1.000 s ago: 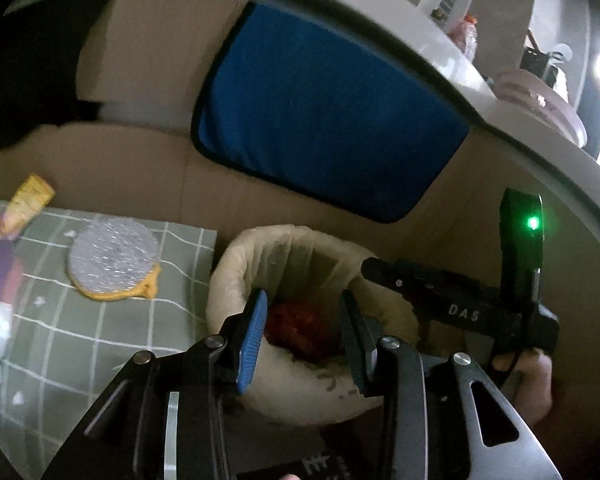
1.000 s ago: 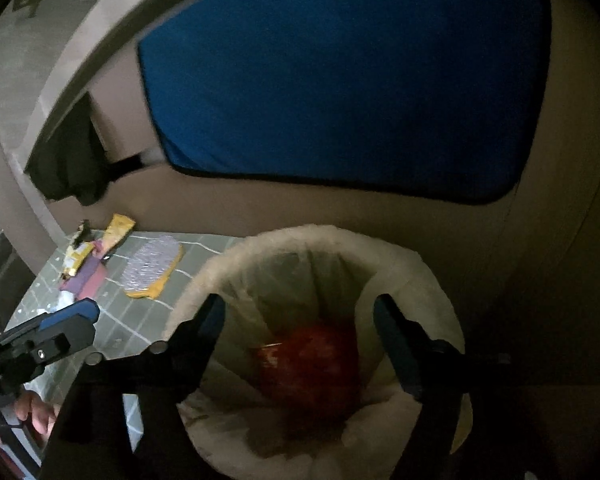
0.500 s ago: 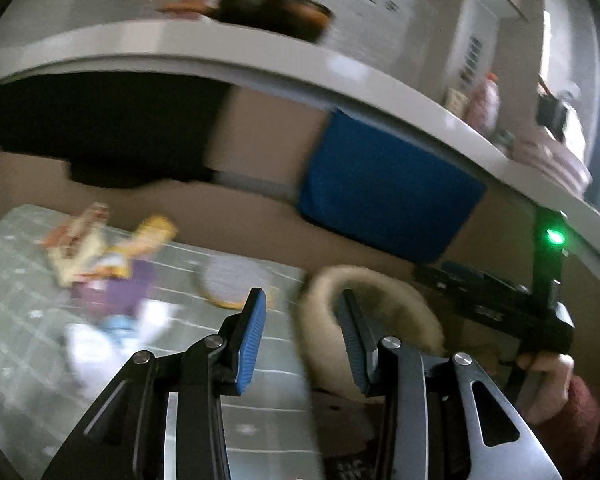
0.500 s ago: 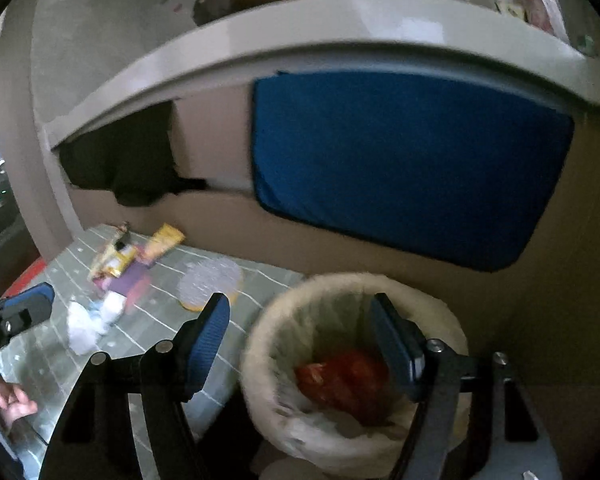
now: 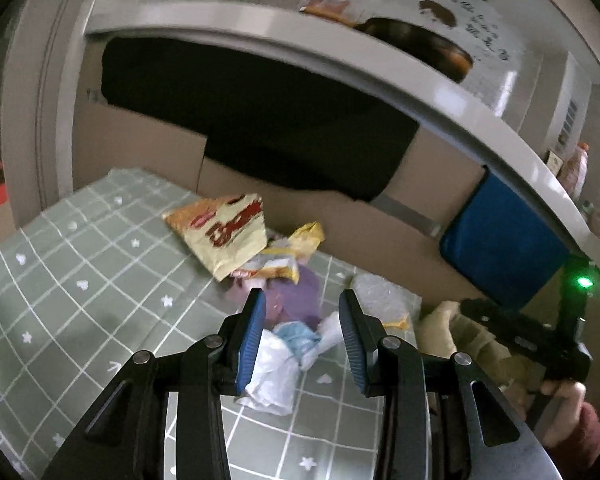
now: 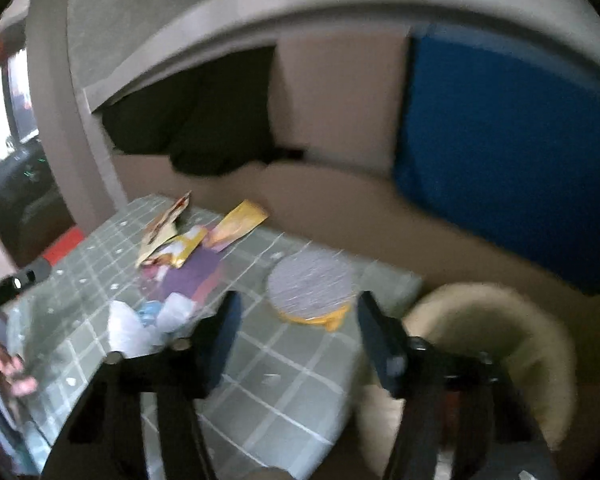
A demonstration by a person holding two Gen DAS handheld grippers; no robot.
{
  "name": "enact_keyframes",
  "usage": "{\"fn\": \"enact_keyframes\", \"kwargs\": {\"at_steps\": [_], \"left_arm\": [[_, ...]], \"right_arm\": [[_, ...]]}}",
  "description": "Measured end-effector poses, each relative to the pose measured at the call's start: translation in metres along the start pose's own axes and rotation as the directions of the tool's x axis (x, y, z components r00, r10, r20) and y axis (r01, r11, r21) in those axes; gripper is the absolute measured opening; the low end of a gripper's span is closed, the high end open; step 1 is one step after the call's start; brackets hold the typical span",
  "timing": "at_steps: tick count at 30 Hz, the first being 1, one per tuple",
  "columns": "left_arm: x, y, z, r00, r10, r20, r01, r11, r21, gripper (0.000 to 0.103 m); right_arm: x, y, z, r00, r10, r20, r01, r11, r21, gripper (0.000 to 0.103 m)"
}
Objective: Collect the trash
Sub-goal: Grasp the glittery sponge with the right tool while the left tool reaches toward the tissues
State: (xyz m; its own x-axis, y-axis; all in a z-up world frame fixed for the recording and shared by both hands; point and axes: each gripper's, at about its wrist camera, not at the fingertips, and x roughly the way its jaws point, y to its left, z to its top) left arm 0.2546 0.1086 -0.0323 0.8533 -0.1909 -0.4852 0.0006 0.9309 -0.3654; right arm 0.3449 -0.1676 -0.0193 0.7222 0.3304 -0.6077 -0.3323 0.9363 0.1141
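Observation:
My left gripper (image 5: pixel 302 340) is open and empty above a crumpled white and blue wrapper (image 5: pixel 280 360) on the green checked cloth (image 5: pixel 80 300). Behind it lie a purple packet (image 5: pixel 296 292), small yellow wrappers (image 5: pixel 296 248) and a yellow and red snack bag (image 5: pixel 228 236). My right gripper (image 6: pixel 298 340) is open and empty, over the cloth's right end near a round silver and yellow lid (image 6: pixel 310 286). The cream-lined trash bin (image 6: pixel 496 344) stands at the right; it also shows in the left wrist view (image 5: pixel 448 328). The same trash pile shows in the right wrist view (image 6: pixel 180 264).
A white shelf edge (image 5: pixel 340 52) arches over the table. A blue cushion (image 6: pixel 500 140) and cardboard panels (image 5: pixel 140 148) stand behind. The right gripper's body (image 5: pixel 532 340) is at the right in the left wrist view.
Both grippers have swung left, away from over the bin to above the cloth. The trash pile now sits in front of the left gripper. Both stayed open.

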Motion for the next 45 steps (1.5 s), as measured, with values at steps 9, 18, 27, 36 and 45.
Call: {"fn": "enact_keyframes", "kwargs": {"at_steps": [9, 18, 27, 36, 45], "left_arm": [[0.050, 0.004, -0.018, 0.995, -0.005, -0.097, 0.011, 0.998, 0.057, 0.039], [0.075, -0.012, -0.016, 0.994, 0.029, -0.103, -0.017, 0.993, 0.115, 0.039], [0.093, -0.021, -0.009, 0.997, -0.019, -0.068, 0.027, 0.993, 0.117, 0.039], [0.096, -0.014, -0.016, 0.994, -0.050, -0.094, 0.061, 0.991, 0.117, 0.039], [0.093, -0.011, -0.018, 0.990, -0.090, -0.112, 0.102, 0.989, 0.108, 0.039]], "right_arm": [[0.091, -0.014, 0.006, 0.993, -0.020, -0.119, 0.026, 0.998, 0.049, 0.045], [0.141, -0.056, 0.000, 0.985, -0.006, -0.170, 0.039, 0.980, 0.195, 0.043], [0.147, -0.036, -0.003, 0.983, -0.013, -0.182, 0.028, 0.996, 0.079, 0.015], [0.113, -0.005, 0.004, 0.989, 0.066, -0.135, -0.060, 0.997, 0.050, 0.012], [0.091, 0.020, 0.006, 0.991, 0.057, -0.123, -0.058, 0.998, -0.013, 0.010]]}}
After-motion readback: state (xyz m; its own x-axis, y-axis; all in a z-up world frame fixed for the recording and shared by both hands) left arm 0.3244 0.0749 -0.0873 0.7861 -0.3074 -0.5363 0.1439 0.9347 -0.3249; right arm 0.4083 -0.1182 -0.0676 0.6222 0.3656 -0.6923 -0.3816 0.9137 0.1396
